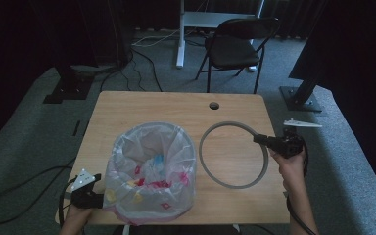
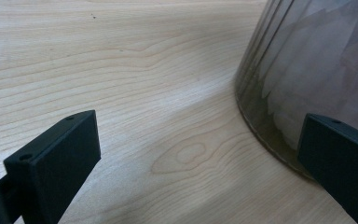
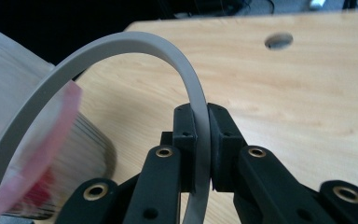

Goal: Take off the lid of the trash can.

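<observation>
A clear bin [image 1: 149, 169] lined with a thin bag, coloured scraps inside, stands on the wooden table [image 1: 127, 105] at front left. A grey ring [image 1: 215, 176] lies over the table to its right. My right gripper [image 1: 260, 139] is shut on the ring's right rim; in the right gripper view its jaws pinch the grey band [image 3: 121, 44], with the bin [image 3: 23, 140] at left. My left gripper [image 1: 95, 192] sits at the bin's lower left. In the left gripper view its jaws stand wide apart and open, with the bin's base [image 2: 307, 70] by the right one.
A round cable hole [image 1: 214, 105] sits near the table's far edge. A black folding chair [image 1: 237, 46] and a white desk leg [image 1: 180, 34] stand behind the table. Cables [image 1: 14, 191] trail over the grey carpet at left.
</observation>
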`<action>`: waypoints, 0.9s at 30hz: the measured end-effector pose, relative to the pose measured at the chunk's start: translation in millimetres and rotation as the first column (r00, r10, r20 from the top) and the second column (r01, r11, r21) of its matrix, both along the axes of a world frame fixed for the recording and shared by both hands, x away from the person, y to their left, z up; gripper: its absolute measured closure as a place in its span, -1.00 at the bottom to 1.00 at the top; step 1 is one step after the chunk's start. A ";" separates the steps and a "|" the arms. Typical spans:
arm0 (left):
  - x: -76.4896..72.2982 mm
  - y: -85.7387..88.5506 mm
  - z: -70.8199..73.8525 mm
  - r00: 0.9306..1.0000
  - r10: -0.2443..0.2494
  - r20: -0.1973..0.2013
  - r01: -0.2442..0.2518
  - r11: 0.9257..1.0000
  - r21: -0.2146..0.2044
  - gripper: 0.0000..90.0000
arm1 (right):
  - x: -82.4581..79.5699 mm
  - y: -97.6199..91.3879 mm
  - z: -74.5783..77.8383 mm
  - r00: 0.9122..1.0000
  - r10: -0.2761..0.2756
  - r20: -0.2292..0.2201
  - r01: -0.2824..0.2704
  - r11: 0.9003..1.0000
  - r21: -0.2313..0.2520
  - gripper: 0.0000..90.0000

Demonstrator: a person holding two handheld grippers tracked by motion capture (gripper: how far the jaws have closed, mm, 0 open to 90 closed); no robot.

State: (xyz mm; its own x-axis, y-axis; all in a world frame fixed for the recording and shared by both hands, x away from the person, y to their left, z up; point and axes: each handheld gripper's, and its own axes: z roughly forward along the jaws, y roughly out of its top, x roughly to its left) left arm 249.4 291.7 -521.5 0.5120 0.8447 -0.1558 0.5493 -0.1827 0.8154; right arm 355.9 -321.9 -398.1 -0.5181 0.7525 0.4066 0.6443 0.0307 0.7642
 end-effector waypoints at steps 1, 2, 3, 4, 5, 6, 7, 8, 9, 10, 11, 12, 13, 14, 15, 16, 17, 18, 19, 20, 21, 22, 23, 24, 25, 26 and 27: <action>-0.1 0.0 0.1 1.000 0.002 0.002 -0.002 1.000 0.003 -1.00 | 1.3 0.1 -7.8 1.000 -0.003 -0.014 0.003 1.000 -0.008 0.84; 0.0 0.3 0.0 1.000 0.001 0.003 -0.001 1.000 0.001 -1.00 | 2.4 0.3 -14.3 1.000 -0.005 -0.026 0.005 1.000 -0.010 0.84; 0.1 0.5 0.0 1.000 0.001 0.002 -0.001 1.000 0.000 -1.00 | 3.4 0.4 -20.6 0.999 -0.007 -0.036 0.007 1.000 -0.013 0.84; 0.2 0.9 -0.1 1.000 0.004 0.000 -0.004 1.000 0.003 -1.00 | 4.3 0.6 -25.3 0.999 -0.005 -0.041 0.005 1.000 -0.016 0.84; 0.4 1.2 -0.3 1.000 0.003 -0.001 -0.003 1.000 0.003 -1.00 | 5.9 1.2 -33.0 0.999 -0.003 -0.051 0.002 1.000 -0.024 0.84; 0.4 1.3 -0.3 1.000 0.003 -0.002 -0.003 1.000 0.002 -1.00 | 7.3 1.7 -39.0 0.998 0.000 -0.060 -0.002 1.000 -0.027 0.84; 0.3 1.3 -0.2 1.000 0.003 -0.001 -0.003 1.000 0.003 -1.00 | 8.7 2.2 -44.9 0.998 0.001 -0.070 -0.003 1.000 -0.028 0.84; 0.3 1.3 -0.2 1.000 0.003 -0.001 -0.003 1.000 0.003 -1.00 | 8.7 2.2 -44.9 0.998 0.001 -0.070 -0.003 1.000 -0.028 0.84; 0.2 1.1 0.0 1.000 0.002 0.000 -0.002 1.000 0.001 -1.00 | 10.0 2.4 -50.4 0.997 0.000 -0.080 -0.003 1.000 -0.030 0.84; 0.2 1.1 -0.1 1.000 0.002 0.000 -0.002 1.000 0.001 -1.00 | 11.4 2.8 -57.8 0.996 0.003 -0.091 -0.005 0.999 -0.031 0.84; 0.2 1.1 -0.2 1.000 0.002 0.000 -0.002 1.000 0.001 -1.00 | 13.1 3.3 -65.6 0.994 0.002 -0.105 -0.005 0.999 -0.032 0.84; 0.4 1.3 -0.4 1.000 0.002 -0.002 -0.002 1.000 0.001 -1.00 | 13.9 3.7 -69.4 0.994 0.003 -0.110 -0.007 0.999 -0.037 0.84; 0.5 1.4 -0.4 1.000 0.002 -0.002 -0.002 1.000 0.002 -1.00 | 14.3 4.2 -72.7 0.994 -0.002 -0.113 -0.003 0.999 -0.043 0.84; 0.5 1.4 -0.4 1.000 0.002 -0.002 -0.002 1.000 0.002 -1.00 | 14.3 4.2 -72.7 0.994 -0.002 -0.113 -0.003 0.999 -0.043 0.84; 0.4 1.6 -0.3 1.000 0.001 -0.002 -0.001 1.000 0.000 -1.00 | 14.8 4.5 -75.2 0.993 -0.004 -0.114 -0.002 0.999 -0.051 0.84; 0.4 1.6 -0.3 1.000 0.001 -0.002 -0.001 1.000 0.002 -1.00 | 15.7 4.9 -79.8 0.993 -0.007 -0.116 0.000 0.998 -0.063 0.84; 0.4 1.5 -0.4 1.000 0.001 -0.002 -0.001 1.000 0.002 -1.00 | 16.1 4.9 -82.8 0.993 -0.013 -0.121 0.005 0.997 -0.071 0.84; 0.4 1.6 -0.5 1.000 0.000 -0.003 0.000 1.000 0.001 -1.00 | 16.5 4.9 -84.9 0.992 -0.016 -0.125 0.006 0.997 -0.078 0.84; 0.4 1.6 -0.4 1.000 0.000 -0.002 0.000 1.000 0.000 -1.00 | 17.4 4.6 -88.4 0.991 -0.025 -0.134 0.013 0.996 -0.089 0.84; 0.5 1.5 -0.5 1.000 0.002 -0.002 -0.002 1.000 0.001 -1.00 | 18.2 4.2 -91.1 0.989 -0.034 -0.141 0.021 0.995 -0.095 0.84; 0.6 1.4 -0.6 1.000 0.002 -0.003 -0.002 1.000 -0.001 -1.00 | 19.2 3.7 -93.7 0.988 -0.036 -0.147 0.021 0.995 -0.100 0.84; 0.6 1.5 -0.7 1.000 0.000 -0.004 0.000 1.000 -0.001 -1.00 | 19.9 3.2 -95.8 0.987 -0.040 -0.155 0.024 0.994 -0.104 0.84; 0.6 1.4 -0.7 1.000 0.001 -0.004 -0.001 1.000 0.000 -1.00 | 21.1 2.6 -98.5 0.986 -0.044 -0.161 0.027 0.994 -0.107 0.84; 0.6 1.3 -0.8 1.000 0.000 -0.004 0.000 1.000 -0.001 -1.00 | 21.7 2.0 -100.1 0.985 -0.046 -0.167 0.027 0.994 -0.110 0.84; 0.6 1.3 -0.8 1.000 -0.001 -0.004 0.001 1.000 -0.001 -1.00 | 22.6 1.5 -102.3 0.984 -0.052 -0.171 0.033 0.993 -0.112 0.84; 0.6 1.1 -0.8 1.000 0.000 -0.003 0.000 1.000 0.000 -1.00 | 23.4 1.2 -103.6 0.983 -0.051 -0.174 0.031 0.993 -0.115 0.84; 0.6 1.0 -0.8 1.000 0.001 -0.003 -0.001 1.000 0.001 -1.00 | 24.0 1.0 -105.3 0.983 -0.053 -0.178 0.032 0.992 -0.118 0.84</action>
